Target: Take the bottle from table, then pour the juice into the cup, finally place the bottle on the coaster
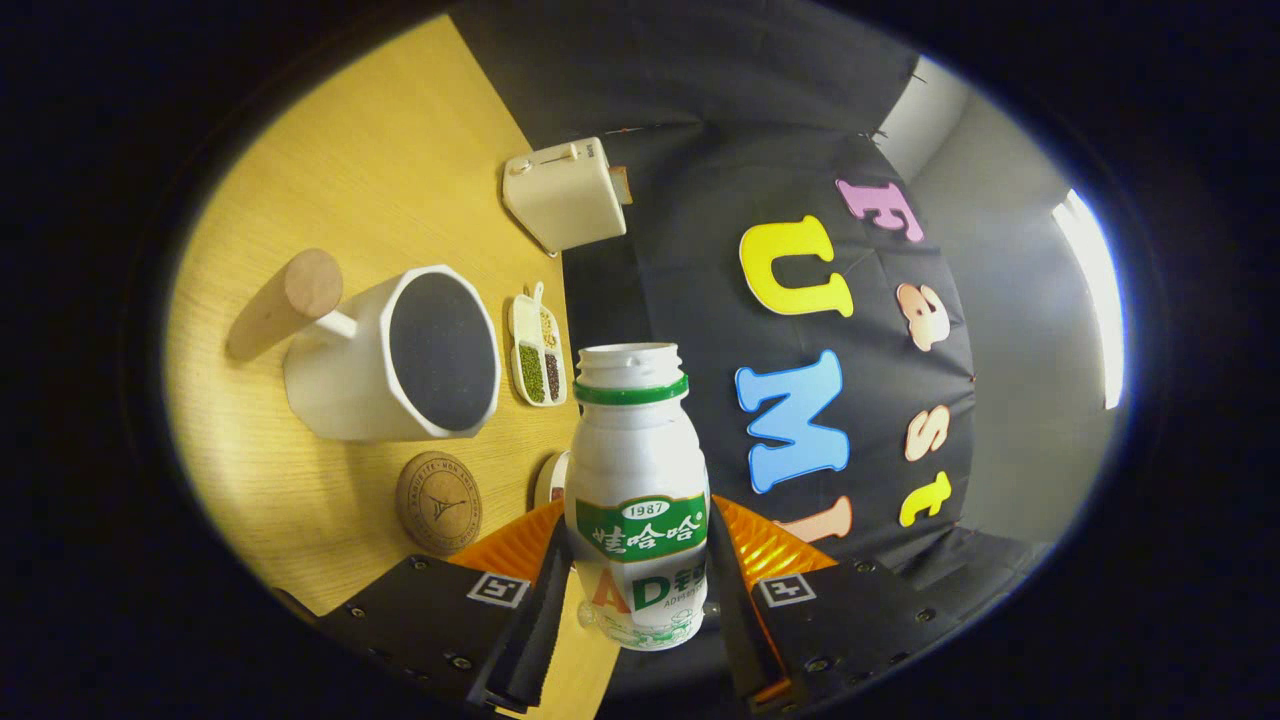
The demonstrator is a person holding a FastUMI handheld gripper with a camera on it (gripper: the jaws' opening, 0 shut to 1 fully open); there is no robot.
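Gripper (640, 590) clamps the uncapped drink bottle (637, 500), rolled sideways off the worktop (330, 180). Pour step, I'd say: swing its mouth over the white cup (400, 360); cork coaster (438, 502) comes later.

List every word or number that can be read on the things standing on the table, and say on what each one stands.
Coaster: a ring of letters around a tower drawing, too small to read.
Toaster: a small mark beside the lever, too blurred to read.
Cup: no text.
Snack tray: no text.
Nothing on the table can be quoted. The claw is shut on the bottle.
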